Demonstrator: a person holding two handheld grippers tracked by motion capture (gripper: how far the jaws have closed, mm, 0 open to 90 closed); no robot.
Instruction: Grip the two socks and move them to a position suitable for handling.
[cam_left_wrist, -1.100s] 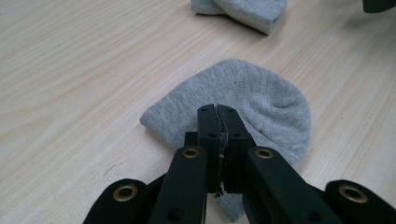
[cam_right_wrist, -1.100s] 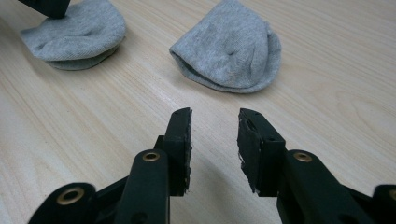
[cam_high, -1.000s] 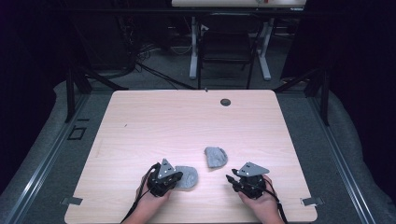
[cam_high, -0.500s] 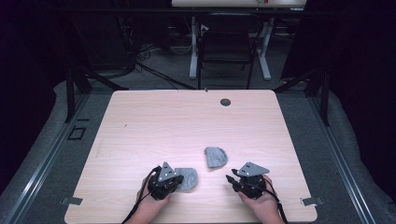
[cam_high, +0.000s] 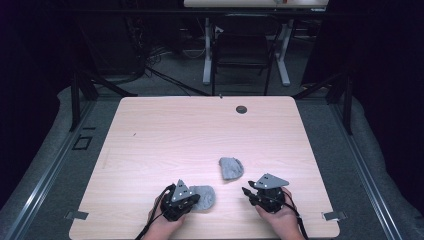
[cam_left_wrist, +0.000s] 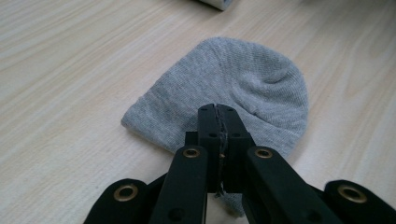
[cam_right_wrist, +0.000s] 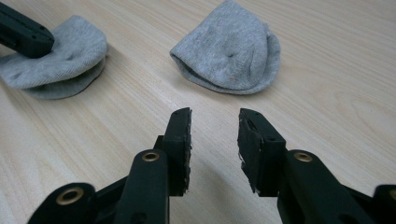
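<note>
At the near edge of the pale wood-grain tabletop (cam_high: 165, 135), a person's two hands each hold a black two-jaw gripper. The left gripper (cam_high: 192, 201) sits at the near left, and its jaws are pressed together on the near edge of a small folded grey knitted cloth piece (cam_left_wrist: 243, 88); in the left gripper view a thin line of grey fabric shows pinched between the two black pads. That cloth lies flat on the tabletop just right of the left gripper in the high view, rounded on its far side.

The right gripper (cam_right_wrist: 214, 135) rests at the near right, well apart from the left one. Its jaws stand apart with only bare tabletop between them, and they hold nothing.

A little farther out, between the two grippers and closer to the right one, lies a second crumpled grey knitted cloth piece (cam_high: 231, 168), touching neither gripper. It is folded over on itself with an open edge towards the right gripper.

Near the far edge of the tabletop sits a small dark round hole (cam_high: 241, 109).
</note>
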